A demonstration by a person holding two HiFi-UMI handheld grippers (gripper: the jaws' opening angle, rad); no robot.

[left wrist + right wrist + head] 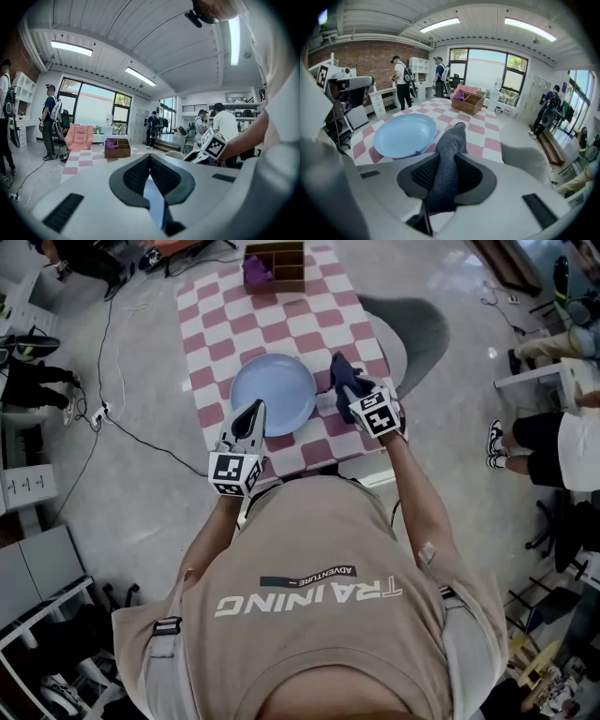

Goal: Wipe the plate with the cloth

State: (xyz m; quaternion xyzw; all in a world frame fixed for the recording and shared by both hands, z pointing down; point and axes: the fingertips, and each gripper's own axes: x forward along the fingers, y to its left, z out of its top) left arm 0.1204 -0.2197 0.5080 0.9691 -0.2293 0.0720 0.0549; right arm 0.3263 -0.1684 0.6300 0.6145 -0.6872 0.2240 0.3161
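Observation:
A light blue plate (273,393) (404,135) lies on the pink-and-white checked table (211,343). My right gripper (352,390) (448,164) is just off the plate's right rim. It is shut on a dark blue-grey cloth (342,371) (449,154), which sticks out ahead of the jaws. My left gripper (253,414) (150,160) hovers over the plate's near-left rim and points almost level. Its pads meet at the tips with nothing between them. A sliver of the plate (154,201) shows through the gap behind the tips.
A wooden box (277,266) (469,103) holding something purple stands at the table's far end. A grey chair (417,329) sits off the table's right side. Cables (108,381) trail on the floor to the left. Several people stand or sit around the room.

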